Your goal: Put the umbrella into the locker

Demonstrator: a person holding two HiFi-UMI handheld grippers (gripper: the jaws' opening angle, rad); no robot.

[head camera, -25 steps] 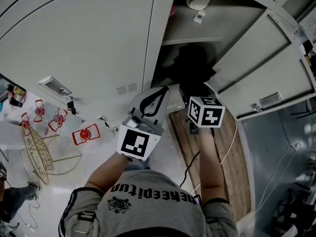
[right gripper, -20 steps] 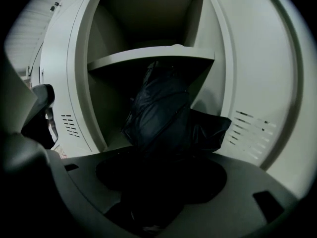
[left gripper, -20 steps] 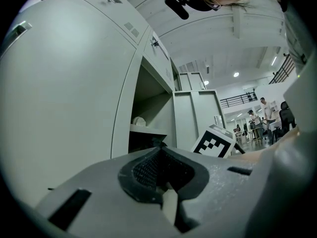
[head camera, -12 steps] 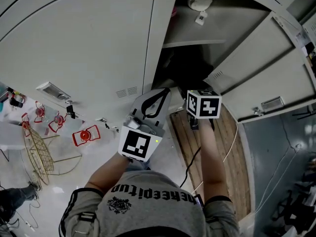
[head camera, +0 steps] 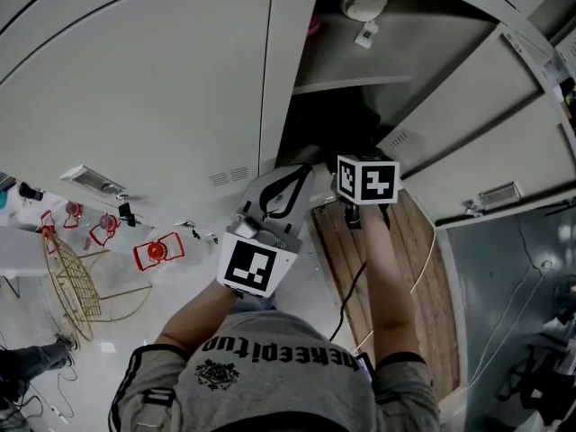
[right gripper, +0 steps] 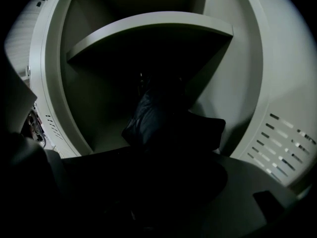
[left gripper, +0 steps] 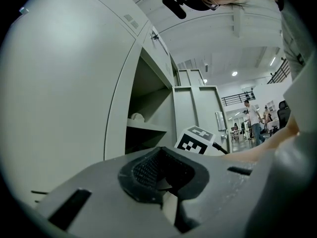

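The grey locker (head camera: pixel 297 79) stands open, its door (head camera: pixel 468 142) swung out to the right. The dark folded umbrella (right gripper: pixel 158 118) reaches from my right gripper (right gripper: pixel 163 182) into the lower compartment, under the shelf (right gripper: pixel 148 26). In the head view my right gripper (head camera: pixel 351 142) is at the locker's mouth with its marker cube (head camera: pixel 367 178) facing up, and the umbrella is lost in the dark there. The right jaws are in deep shadow and look closed on the umbrella. My left gripper (head camera: pixel 290 174) is shut and empty, left of the opening beside the door post.
A white round object (head camera: pixel 363 1) lies on the locker's upper shelf. Wooden boards (head camera: pixel 423 268) and a cable (head camera: pixel 346 300) lie below the open door. A wire basket (head camera: pixel 72 282) and red clips (head camera: pixel 157 250) are on the floor at left. People stand far off (left gripper: pixel 253 118).
My right gripper has moved forward, deeper toward the locker's lower compartment, carrying the umbrella in. The left gripper has stayed almost still.
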